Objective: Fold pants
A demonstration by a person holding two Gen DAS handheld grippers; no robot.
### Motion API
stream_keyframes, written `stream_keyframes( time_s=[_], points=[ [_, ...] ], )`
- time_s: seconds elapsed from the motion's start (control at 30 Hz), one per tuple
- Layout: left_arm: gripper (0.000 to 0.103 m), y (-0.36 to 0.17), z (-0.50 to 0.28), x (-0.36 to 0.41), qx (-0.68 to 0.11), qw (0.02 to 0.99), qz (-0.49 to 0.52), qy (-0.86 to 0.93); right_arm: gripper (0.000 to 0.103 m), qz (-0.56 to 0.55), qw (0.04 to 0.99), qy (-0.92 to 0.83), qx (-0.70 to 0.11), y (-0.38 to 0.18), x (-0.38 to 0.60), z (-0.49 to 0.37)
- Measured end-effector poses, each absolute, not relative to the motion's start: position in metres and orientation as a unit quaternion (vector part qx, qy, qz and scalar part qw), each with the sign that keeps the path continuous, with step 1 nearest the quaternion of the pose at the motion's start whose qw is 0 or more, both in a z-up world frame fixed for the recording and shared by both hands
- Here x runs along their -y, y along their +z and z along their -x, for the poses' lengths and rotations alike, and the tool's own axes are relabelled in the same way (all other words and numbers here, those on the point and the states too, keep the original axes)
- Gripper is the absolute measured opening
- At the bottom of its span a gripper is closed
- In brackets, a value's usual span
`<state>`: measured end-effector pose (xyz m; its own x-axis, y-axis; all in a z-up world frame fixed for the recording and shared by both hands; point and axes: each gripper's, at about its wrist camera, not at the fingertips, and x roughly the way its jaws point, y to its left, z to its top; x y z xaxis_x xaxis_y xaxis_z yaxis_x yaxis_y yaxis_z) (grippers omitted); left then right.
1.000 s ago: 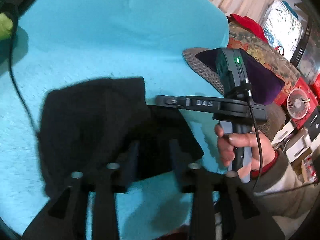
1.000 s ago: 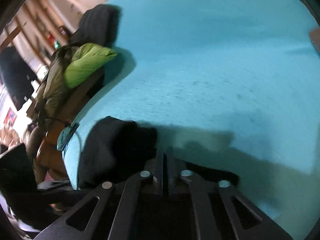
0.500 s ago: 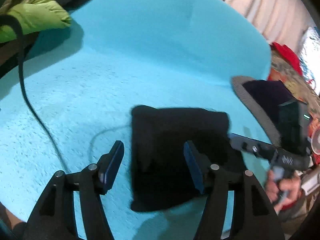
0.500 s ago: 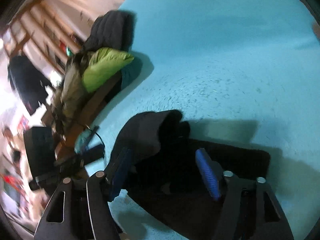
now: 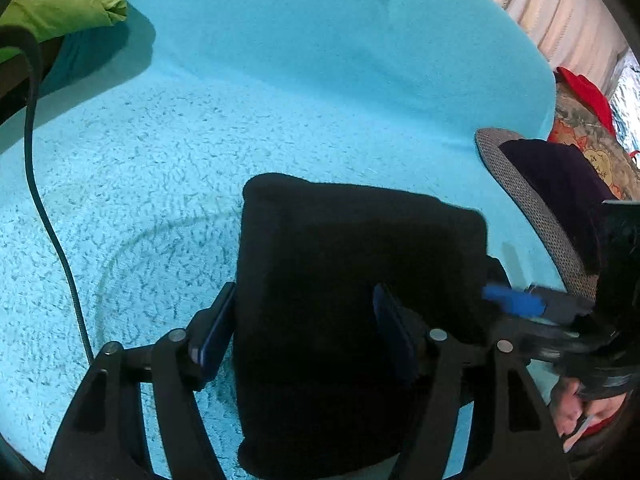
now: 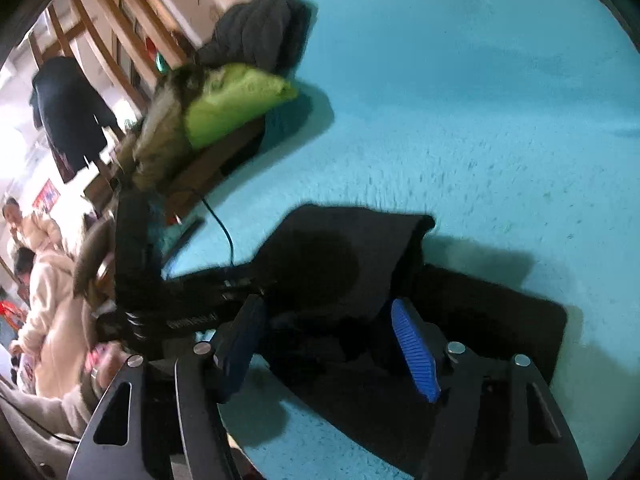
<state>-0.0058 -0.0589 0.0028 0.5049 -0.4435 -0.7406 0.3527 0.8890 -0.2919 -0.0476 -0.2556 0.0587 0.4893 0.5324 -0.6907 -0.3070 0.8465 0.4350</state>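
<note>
Turquoise fleece blanket [image 5: 280, 80], black pants [image 5: 340, 280] seemingly folded square, both grippers spread.

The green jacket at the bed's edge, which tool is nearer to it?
Left. The left tool sits on the jacket's side of the folded pants; the right tool is beyond them.

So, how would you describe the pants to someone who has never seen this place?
Look at the big turquoise fleece blanket that covers the whole surface. Near its front edge, between the two open grippers, lie the pants, folded into a compact black block. Nothing else on the blanket is black and blocky; the green jacket sits off at the far corner.
</note>
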Motion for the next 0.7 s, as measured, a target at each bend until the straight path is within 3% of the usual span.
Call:
stream_keyframes(
  time_s=[0.03,0.07,0.3,0.47,0.57,0.63,0.7],
  points=[
    [0.068,0.004,0.005,0.059,-0.443,0.865,0.050,-0.228,0.023,-0.123,0.854,0.240,-0.444,0.056,0.254,0.047],
    [0.068,0.004,0.006,0.060,-0.444,0.865,0.049,-0.228,0.015,-0.123,0.856,0.238,-0.443,0.056,0.254,0.048],
    [0.077,0.001,0.003,0.066,-0.443,0.868,0.048,-0.219,0.008,-0.101,0.859,0.215,-0.453,0.057,0.262,0.061],
    [0.078,0.003,0.004,0.067,-0.442,0.870,0.046,-0.214,0.008,-0.114,0.859,0.194,-0.461,0.047,0.268,0.058],
    [0.078,0.006,0.006,0.069,-0.438,0.873,0.036,-0.211,0.023,-0.129,0.866,0.186,-0.446,0.059,0.277,0.063],
    [0.078,0.006,0.006,0.070,-0.438,0.873,0.036,-0.211,0.074,-0.154,0.866,0.183,-0.439,0.061,0.285,0.064],
    [0.078,0.005,0.006,0.070,-0.439,0.873,0.038,-0.211,0.078,-0.175,0.867,0.180,-0.431,0.060,0.290,0.065]
  ],
)
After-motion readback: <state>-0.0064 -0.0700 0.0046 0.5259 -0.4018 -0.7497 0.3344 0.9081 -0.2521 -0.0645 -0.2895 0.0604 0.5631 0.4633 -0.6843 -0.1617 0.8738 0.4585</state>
